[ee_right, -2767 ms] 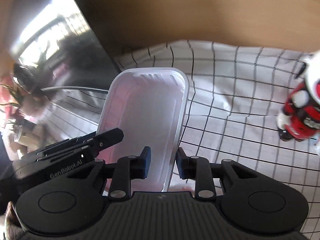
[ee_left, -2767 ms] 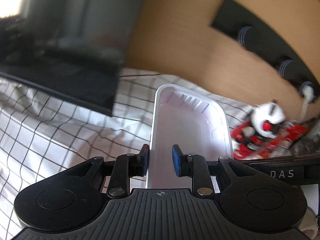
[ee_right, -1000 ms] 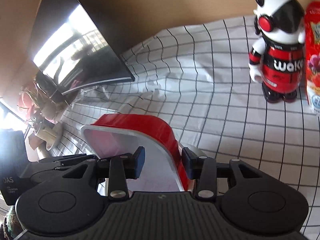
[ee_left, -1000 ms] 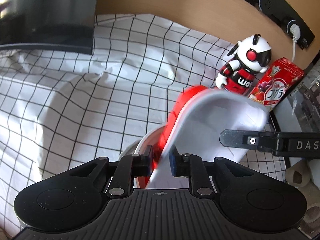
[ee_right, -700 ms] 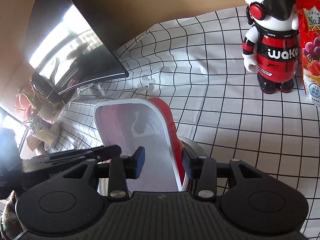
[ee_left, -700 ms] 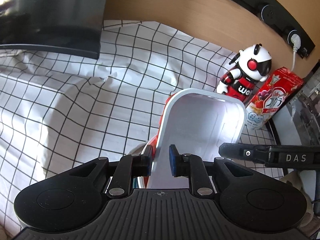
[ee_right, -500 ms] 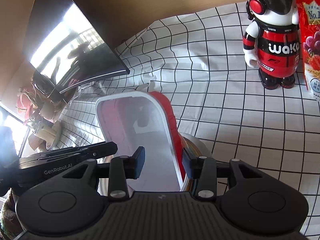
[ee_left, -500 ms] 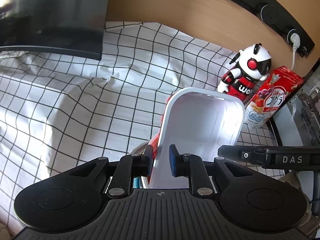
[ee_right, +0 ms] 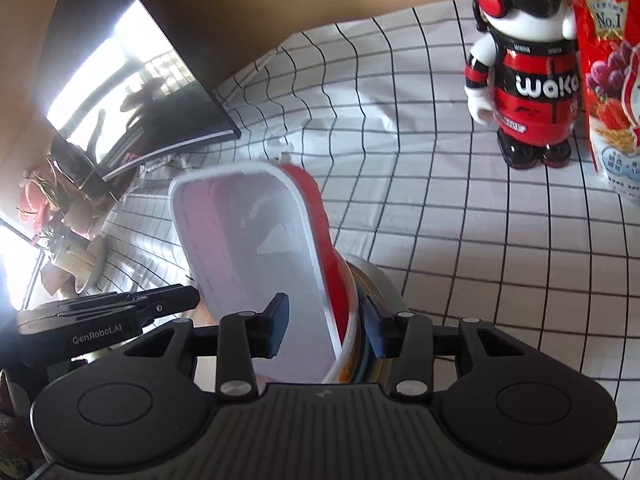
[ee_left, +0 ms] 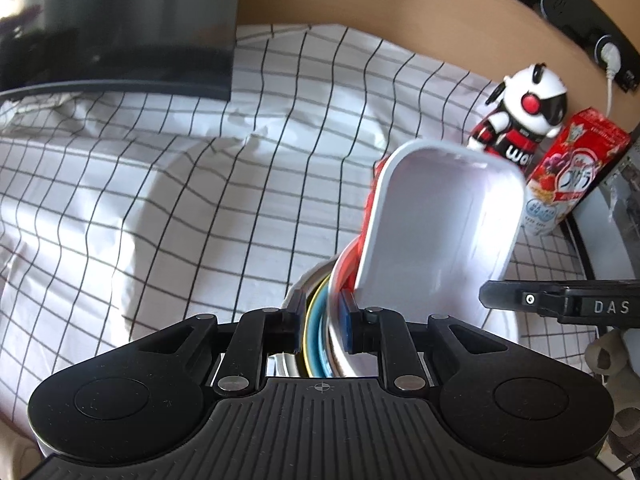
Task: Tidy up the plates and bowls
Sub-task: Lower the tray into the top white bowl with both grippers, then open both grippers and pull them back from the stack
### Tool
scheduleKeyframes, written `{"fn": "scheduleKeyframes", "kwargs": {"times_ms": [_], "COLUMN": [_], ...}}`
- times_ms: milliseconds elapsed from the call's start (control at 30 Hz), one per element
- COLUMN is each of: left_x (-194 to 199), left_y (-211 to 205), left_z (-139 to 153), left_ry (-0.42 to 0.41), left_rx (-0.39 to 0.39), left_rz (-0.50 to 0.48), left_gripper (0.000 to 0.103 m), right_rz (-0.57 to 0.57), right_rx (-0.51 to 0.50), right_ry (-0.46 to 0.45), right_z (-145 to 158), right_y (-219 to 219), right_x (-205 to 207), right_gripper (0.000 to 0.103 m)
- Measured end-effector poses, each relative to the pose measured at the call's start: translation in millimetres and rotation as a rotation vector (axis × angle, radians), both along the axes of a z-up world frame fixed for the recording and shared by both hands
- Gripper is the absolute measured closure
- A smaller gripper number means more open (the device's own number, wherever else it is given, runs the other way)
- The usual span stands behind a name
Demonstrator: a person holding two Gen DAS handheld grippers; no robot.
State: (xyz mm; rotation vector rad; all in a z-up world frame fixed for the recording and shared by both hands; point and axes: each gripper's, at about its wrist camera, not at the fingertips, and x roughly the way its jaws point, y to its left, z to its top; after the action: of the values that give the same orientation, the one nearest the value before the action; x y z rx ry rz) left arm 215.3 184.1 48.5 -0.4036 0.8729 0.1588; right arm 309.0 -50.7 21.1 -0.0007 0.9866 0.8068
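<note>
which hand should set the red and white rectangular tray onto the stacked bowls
right: right gripper grips the red and white rectangular tray; left gripper jaws have just been opening, bowl rims between them

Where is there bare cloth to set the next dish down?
Free: the wide checked cloth between the monitor and the stacked bowls, and the patch between the bowls and the toy robot. Crowded: the toy robot, snack box and red-and-white tray cluster, with both grippers.

snack box point(ee_right: 612, 76) cropped, stacked bowls point(ee_left: 320, 320) mostly hidden
</note>
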Motion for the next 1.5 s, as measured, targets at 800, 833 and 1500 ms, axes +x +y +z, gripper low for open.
{"fn": "scheduleKeyframes", "kwargs": {"times_ms": [800, 833, 1500], "left_x": [18.4, 19.5, -55.3], "left_y": [19.8, 20.9, 3.4], "left_z": [-16.7, -16.7, -12.0], "left_ry": [0.003, 0.000, -0.186], "left_rx": [-0.066, -0.069, -0.137], "left_rz": [-0.125, -0.132, -0.048], "left_gripper": [0.083, 0.082, 0.081], "right_rz": [-0.130, -0.142, -0.172], "right_rx": [-0.019, -0.016, -0.003], "right_ry": [0.068, 0.069, -0.066], "right_z": [-12.2, -11.7, -11.8], "right_y": [0.1, -0.9, -21.7], "right_x": [-28.2, -30.3, -85.8], "right_gripper": [0.060, 0.060, 0.057]}}
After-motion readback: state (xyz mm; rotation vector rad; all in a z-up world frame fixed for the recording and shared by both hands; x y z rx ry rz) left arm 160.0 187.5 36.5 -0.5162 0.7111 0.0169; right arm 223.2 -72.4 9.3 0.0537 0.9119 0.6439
